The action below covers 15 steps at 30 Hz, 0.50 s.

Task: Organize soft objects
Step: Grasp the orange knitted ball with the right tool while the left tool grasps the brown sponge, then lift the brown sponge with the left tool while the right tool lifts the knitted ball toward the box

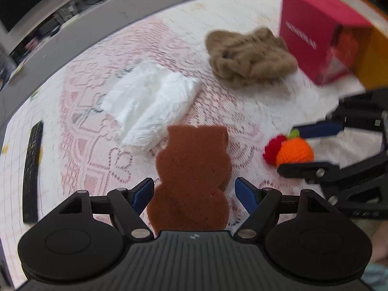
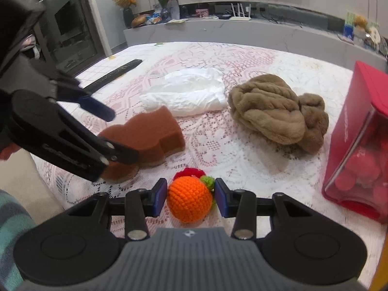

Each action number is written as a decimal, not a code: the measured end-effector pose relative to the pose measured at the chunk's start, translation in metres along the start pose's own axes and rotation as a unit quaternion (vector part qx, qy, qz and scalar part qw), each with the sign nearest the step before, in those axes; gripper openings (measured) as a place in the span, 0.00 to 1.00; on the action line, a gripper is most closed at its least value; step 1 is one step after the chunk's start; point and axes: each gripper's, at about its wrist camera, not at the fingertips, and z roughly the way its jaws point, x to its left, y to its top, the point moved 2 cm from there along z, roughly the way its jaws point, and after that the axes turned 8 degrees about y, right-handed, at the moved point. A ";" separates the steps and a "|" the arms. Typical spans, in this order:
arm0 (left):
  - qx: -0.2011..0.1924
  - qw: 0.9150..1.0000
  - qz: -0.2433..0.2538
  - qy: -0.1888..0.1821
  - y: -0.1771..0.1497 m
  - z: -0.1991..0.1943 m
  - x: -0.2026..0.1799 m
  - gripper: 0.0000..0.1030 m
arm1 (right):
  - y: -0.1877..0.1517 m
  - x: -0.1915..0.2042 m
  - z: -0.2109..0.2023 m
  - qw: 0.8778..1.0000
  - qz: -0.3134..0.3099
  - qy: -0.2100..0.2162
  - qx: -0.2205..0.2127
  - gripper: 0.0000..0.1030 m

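Left gripper (image 1: 194,191): jaws spread wide, set either side of the brown sponge (image 1: 191,174), no contact seen.
Right gripper (image 2: 190,197): jaws narrow around the orange crochet ball (image 2: 189,197), with contact not clearly seen.
Crochet ball: lying right of the sponge.
White cloth (image 2: 186,94): placed just behind the sponge.
Tan fur cloth (image 2: 278,111): placed right of the sponge, beside the red box (image 2: 349,131).

Your left gripper (image 1: 194,191) and right gripper (image 2: 190,197) match: matte black linkage arms with silver pivot screws, blue pads (image 2: 160,195) on the fingertips, round black discs either side of a ribbed grey housing bearing a small emblem; your sleeve (image 2: 11,230) is teal-and-navy plaid
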 end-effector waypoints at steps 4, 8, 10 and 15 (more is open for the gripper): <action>0.025 0.999 0.022 0.014 -0.001 0.016 -0.003 0.81 | 0.000 -0.003 -0.001 1.000 0.010 0.007 0.000 0.41; 0.054 0.998 -0.030 0.000 -0.004 0.017 0.008 0.75 | 0.000 -0.005 -0.002 1.000 0.014 0.008 0.002 0.41; 0.058 0.997 -0.047 -0.002 -0.007 0.017 0.011 0.74 | 0.000 -0.003 -0.002 1.000 0.013 0.006 0.003 0.41; 0.055 0.996 -0.073 0.009 -0.008 0.011 0.011 0.72 | 0.000 -0.005 -0.004 1.000 0.015 0.006 0.003 0.41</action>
